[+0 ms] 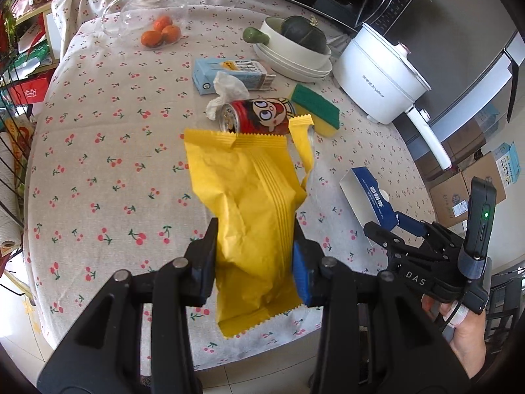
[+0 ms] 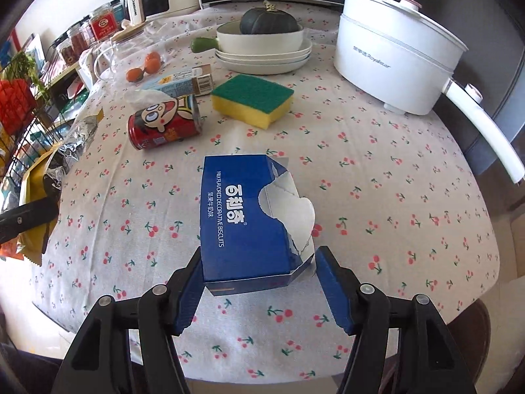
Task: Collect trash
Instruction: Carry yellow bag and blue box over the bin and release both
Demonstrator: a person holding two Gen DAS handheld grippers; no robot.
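In my left wrist view, my left gripper (image 1: 254,262) is clamped on a yellow wrapper (image 1: 252,203), its torn top reaching toward the centre of the frame above the cherry-print tablecloth (image 1: 98,164). Just past the wrapper's top edge lies a red can (image 1: 259,115) on its side, with a crumpled tissue (image 1: 226,92) touching it and a light blue carton (image 1: 229,74) behind. A green and yellow sponge (image 1: 316,110) sits to the can's right. At lower right, my right gripper (image 1: 387,239) meets the end of a blue box (image 1: 370,197). In my right wrist view, that gripper (image 2: 259,282) has its jaws spread around the near end of the torn box (image 2: 242,220); the left finger (image 2: 187,295) touches the box, while the right finger stands clear of it, so nothing is clamped. The can (image 2: 164,121) lies in the upper left, the sponge (image 2: 252,100) beside it, and a white pot (image 2: 393,55) at upper right.
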